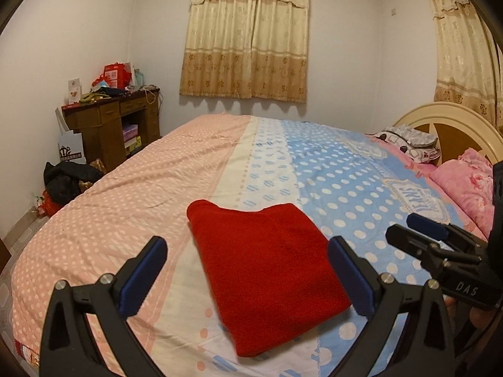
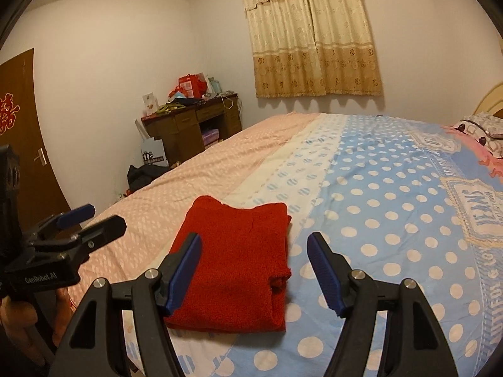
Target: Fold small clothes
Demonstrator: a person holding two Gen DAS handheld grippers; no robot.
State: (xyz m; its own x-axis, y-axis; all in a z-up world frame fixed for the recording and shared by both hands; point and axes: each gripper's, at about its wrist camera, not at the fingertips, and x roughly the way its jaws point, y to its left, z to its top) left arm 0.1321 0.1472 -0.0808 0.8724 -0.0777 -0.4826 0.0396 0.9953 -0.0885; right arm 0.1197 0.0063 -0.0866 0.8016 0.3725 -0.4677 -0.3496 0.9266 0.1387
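Observation:
A red knit garment [image 1: 267, 273] lies folded into a flat rectangle on the bed; it also shows in the right wrist view [image 2: 232, 267]. My left gripper [image 1: 248, 248] is open and empty, held above the garment's near edge. My right gripper [image 2: 254, 245] is open and empty, above the garment's near right part. Each gripper shows in the other's view, the right one [image 1: 408, 229] at the right edge and the left one [image 2: 100, 220] at the left edge, both off the cloth.
The bed cover [image 1: 125, 207] is pink, white and blue with dots. Pillows [image 1: 468, 182] and a headboard [image 1: 449, 119] are at the right. A cluttered wooden desk [image 1: 110, 119] stands at the far left, a dark bag [image 1: 69, 179] on the floor, a door [image 2: 22, 125] beyond.

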